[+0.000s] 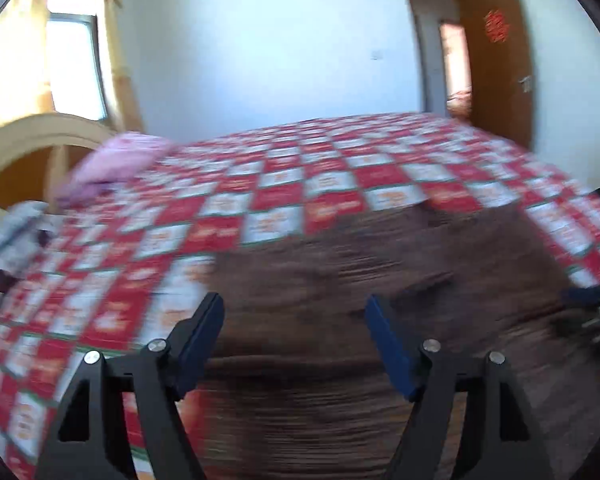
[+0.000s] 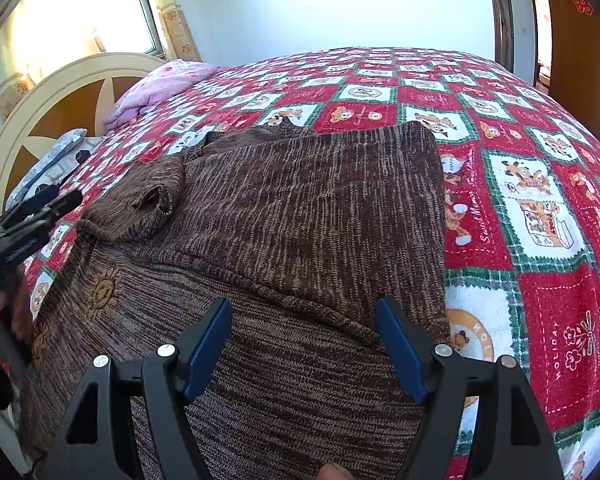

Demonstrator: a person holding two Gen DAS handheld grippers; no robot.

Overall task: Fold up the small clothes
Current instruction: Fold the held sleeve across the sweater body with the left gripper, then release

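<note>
A brown knitted sweater [image 2: 300,208] lies partly folded on the bed, one sleeve [image 2: 148,196] laid over its body and a sun motif [image 2: 104,292] near its left side. My right gripper [image 2: 304,306] hangs open just above the sweater's near part, with nothing between its blue pads. My left gripper [image 1: 292,308] is also open over the sweater [image 1: 380,280], and nothing is between its fingers; that view is blurred. From the right wrist view the left gripper [image 2: 56,200] shows at the sweater's left edge. The right gripper [image 1: 592,296] appears at the left wrist view's right edge.
A red, white and green checked bedspread [image 2: 500,200] covers the bed. A pink blanket [image 2: 160,84] and a grey pillow [image 2: 52,160] lie by the cream headboard [image 2: 60,92]. A window [image 2: 120,12] is behind it, and an open wooden door [image 2: 580,60] at the right.
</note>
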